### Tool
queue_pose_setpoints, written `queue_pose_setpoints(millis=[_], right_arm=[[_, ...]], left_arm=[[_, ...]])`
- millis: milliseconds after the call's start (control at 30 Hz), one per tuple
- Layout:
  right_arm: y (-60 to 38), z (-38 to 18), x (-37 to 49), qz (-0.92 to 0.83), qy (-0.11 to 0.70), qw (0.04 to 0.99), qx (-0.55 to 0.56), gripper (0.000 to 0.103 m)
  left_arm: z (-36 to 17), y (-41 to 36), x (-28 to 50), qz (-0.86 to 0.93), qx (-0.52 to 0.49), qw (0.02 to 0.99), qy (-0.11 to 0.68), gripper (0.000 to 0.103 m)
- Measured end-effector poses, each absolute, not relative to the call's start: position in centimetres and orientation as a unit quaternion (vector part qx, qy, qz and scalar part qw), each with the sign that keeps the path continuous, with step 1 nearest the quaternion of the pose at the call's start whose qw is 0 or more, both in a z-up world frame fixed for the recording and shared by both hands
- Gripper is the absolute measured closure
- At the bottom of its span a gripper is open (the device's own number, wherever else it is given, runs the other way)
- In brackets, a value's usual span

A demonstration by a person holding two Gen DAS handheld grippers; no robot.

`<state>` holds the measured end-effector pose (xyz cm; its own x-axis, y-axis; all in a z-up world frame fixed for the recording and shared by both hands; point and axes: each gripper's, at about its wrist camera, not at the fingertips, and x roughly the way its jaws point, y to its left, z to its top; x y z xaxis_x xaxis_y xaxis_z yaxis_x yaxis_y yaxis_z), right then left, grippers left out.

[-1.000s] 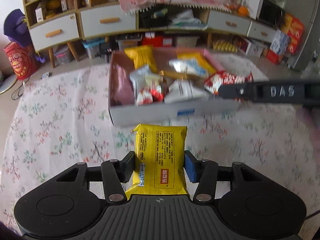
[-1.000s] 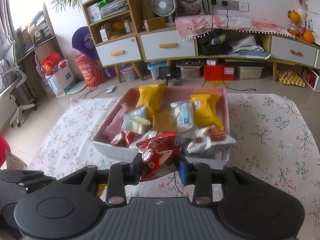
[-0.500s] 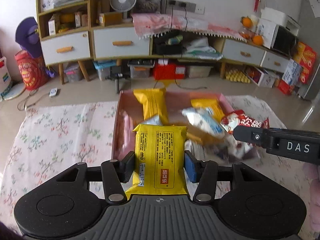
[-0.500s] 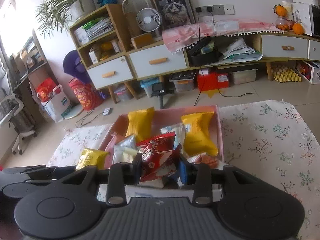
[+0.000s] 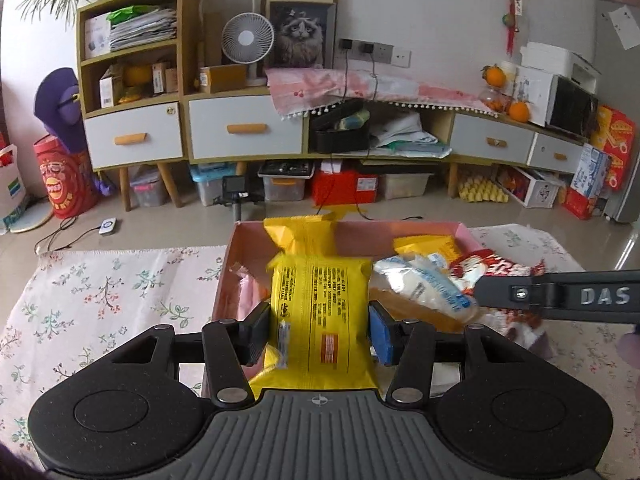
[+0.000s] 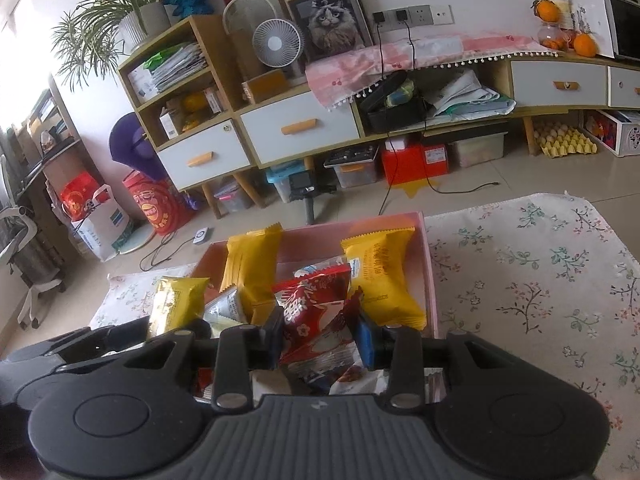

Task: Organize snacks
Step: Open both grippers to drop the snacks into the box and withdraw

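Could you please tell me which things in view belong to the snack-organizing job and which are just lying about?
Job: yellow printed snack packet in left gripper; red foil snack packet in right gripper; pink cardboard box of snacks.
Lying about: white desk fan; framed cat picture; oranges.

A yellow printed snack packet (image 5: 320, 312) and a red crinkled packet (image 6: 316, 312) hang over the snack-filled pink box (image 5: 228, 276).

Wooden sideboard (image 5: 240, 128) against white wall (image 5: 440, 8)

Both looking forward and down along own fingers, close over pink snack box (image 5: 400, 227) (image 6: 360, 228) on floral cloth (image 5: 112, 280); sharing box, cabinets (image 5: 244, 128) (image 6: 300, 128) behind; left view catching right gripper (image 5: 552, 295).
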<state>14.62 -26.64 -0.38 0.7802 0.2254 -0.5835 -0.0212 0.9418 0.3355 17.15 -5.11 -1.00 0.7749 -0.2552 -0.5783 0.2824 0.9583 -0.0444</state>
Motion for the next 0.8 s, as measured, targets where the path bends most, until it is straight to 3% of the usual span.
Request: queue_pose_setpoints(millis=[167, 233, 267, 333, 467, 600, 800], right_arm=[[-26.9, -0.5, 14.9, 0.069, 0.319, 0.931, 0.162, 0.076], [-27.1, -0.3, 14.9, 0.065, 0.314, 0.933, 0.166, 0.062], [-27.1, -0.2, 14.9, 0.061, 0.312, 0.933, 0.167, 0.047], [-27.1, 0.0, 14.6, 0.058, 0.307, 0.936, 0.162, 0.043], [-27.2, 0.1, 14.1, 0.059, 0.317, 0.933, 0.162, 0.040], [-27.4, 0.8, 12.5, 0.053, 0.322, 0.932, 0.155, 0.029], [-27.2, 2.6, 10.3, 0.022, 0.328, 0.933, 0.145, 0.023]], left_arm=[[-1.9, -4.6, 17.8, -0.138, 0.005, 0.939, 0.314, 0.050], [-2.0, -4.6, 18.1, -0.143, -0.001, 0.933, 0.330, 0.024], [-2.0, -4.6, 18.0, -0.145, -0.005, 0.932, 0.332, 0.021], [-2.0, -4.7, 17.7, -0.143, -0.005, 0.933, 0.331, 0.016], [-1.6, -4.6, 16.6, -0.132, -0.003, 0.931, 0.341, 0.010], [-1.0, -4.0, 15.4, -0.123, -0.012, 0.924, 0.362, 0.009], [0.1, -3.1, 13.5, -0.092, -0.021, 0.914, 0.394, 0.008]])
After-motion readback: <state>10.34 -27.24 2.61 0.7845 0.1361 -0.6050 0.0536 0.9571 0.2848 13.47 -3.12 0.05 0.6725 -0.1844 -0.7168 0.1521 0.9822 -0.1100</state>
